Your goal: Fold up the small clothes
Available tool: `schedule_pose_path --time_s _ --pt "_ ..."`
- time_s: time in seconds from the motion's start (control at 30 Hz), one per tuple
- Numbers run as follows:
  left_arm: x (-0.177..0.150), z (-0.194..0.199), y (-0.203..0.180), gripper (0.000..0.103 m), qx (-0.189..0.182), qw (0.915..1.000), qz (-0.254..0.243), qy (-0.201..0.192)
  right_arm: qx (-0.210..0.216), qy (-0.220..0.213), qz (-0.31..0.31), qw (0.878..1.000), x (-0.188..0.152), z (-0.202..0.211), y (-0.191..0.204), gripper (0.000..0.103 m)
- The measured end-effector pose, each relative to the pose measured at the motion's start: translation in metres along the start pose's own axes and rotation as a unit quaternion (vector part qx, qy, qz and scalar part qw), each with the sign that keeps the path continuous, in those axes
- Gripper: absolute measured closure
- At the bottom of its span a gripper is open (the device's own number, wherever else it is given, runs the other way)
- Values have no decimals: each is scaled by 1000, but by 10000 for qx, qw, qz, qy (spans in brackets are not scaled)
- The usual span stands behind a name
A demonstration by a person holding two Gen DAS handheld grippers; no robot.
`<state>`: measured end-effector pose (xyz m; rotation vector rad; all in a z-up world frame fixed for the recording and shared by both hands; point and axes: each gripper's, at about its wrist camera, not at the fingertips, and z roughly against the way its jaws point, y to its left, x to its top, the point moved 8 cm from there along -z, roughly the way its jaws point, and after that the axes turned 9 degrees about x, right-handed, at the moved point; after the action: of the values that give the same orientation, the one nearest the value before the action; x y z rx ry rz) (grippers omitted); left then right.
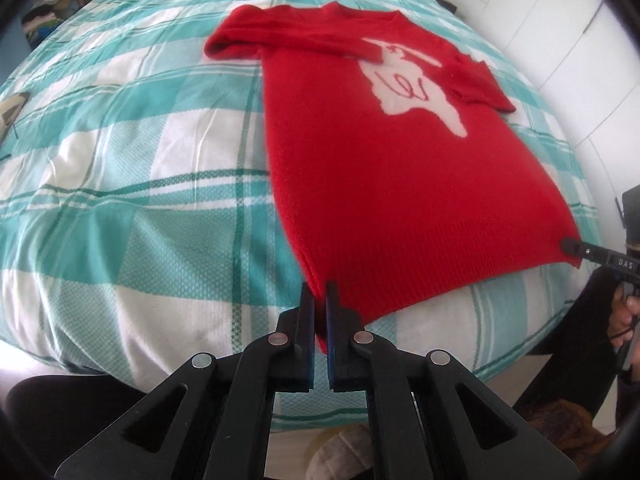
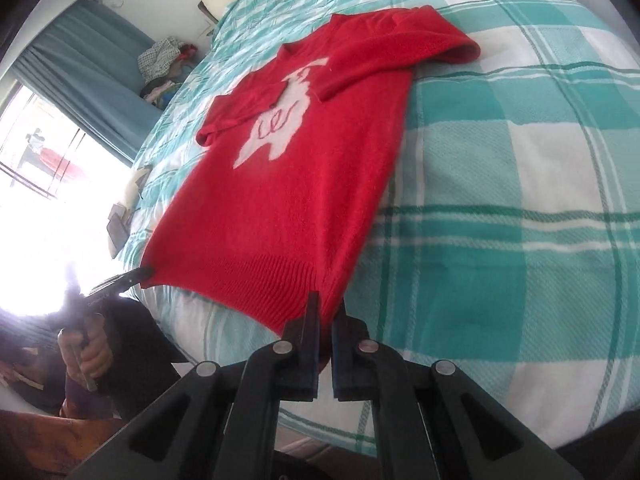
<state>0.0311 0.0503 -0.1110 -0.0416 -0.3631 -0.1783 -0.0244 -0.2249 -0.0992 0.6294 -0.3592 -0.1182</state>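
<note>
A small red knit sweater with a white figure on its chest lies flat on the bed, both sleeves folded in across the front. It also shows in the right wrist view. My left gripper is shut on the sweater's hem at its left bottom corner. My right gripper is shut on the hem at the right bottom corner. Each gripper shows at the edge of the other's view: the right gripper and the left gripper.
The bed has a teal and white plaid cover and its near edge is just under the grippers. A pile of clothes sits by the blue curtain. A white cupboard stands on the right. A phone lies on the bed's left edge.
</note>
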Motion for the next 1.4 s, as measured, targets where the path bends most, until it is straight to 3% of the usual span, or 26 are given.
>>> schedule_pose_path --time_s 0.17,0.23,0.3,0.37,0.43,0.47,0.53,0.73,0.83,0.97,1.13,1.23,1.3,1.37,1.4 --pt "-1 -12 1 97 32 9999 147 68 -486 -12 123 9987 -4 -28 -17 99" --pt "0 -9 3 92 -33 9998 184 -4 -432 -56 169 9989 -4 -32 -16 99" --pt "0 -7 5 70 -92 9997 236 -58 -340 -130 163 9992 -3 -33 -14 97" --pt "1 -6 6 66 -141 9994 277 -126 -230 -176 98 9995 -4 -30 -17 96" --pt "5 -9 4 77 -107 9995 275 -130 -136 -182 46 9997 -4 -31 -17 96" --pt "7 -13 2 101 -117 9995 282 -125 -115 -169 29 9998 -4 -33 -17 96" --pt "8 -19 2 101 -19 9994 334 -37 -197 -96 104 9997 -4 -36 -16 97" --pt "-6 -3 16 102 571 9982 106 -125 -1117 99 381 9930 -15 -11 -22 100" --pt "-10 -9 16 103 778 9969 27 -78 -1184 38 260 9926 -17 -6 -24 100" --pt "-14 -29 14 102 1099 9939 -98 43 -1345 198 54 9907 -25 -34 -47 101" --pt "-11 -29 5 100 1575 9865 -391 -196 -1520 104 261 9880 -21 -35 -42 100" --pt "-10 -22 6 81 1877 9806 -453 -340 -1499 28 238 9884 -22 -31 -40 98" --pt "-9 -14 11 40 2136 9752 -452 -377 -1422 59 168 9897 -25 -28 -39 88" --pt "-11 -2 13 29 1983 9786 -425 -361 -1375 175 111 9903 -29 -24 -34 80" --pt "-14 6 15 29 1865 9810 -405 -347 -1337 238 79 9907 -32 -19 -33 74"
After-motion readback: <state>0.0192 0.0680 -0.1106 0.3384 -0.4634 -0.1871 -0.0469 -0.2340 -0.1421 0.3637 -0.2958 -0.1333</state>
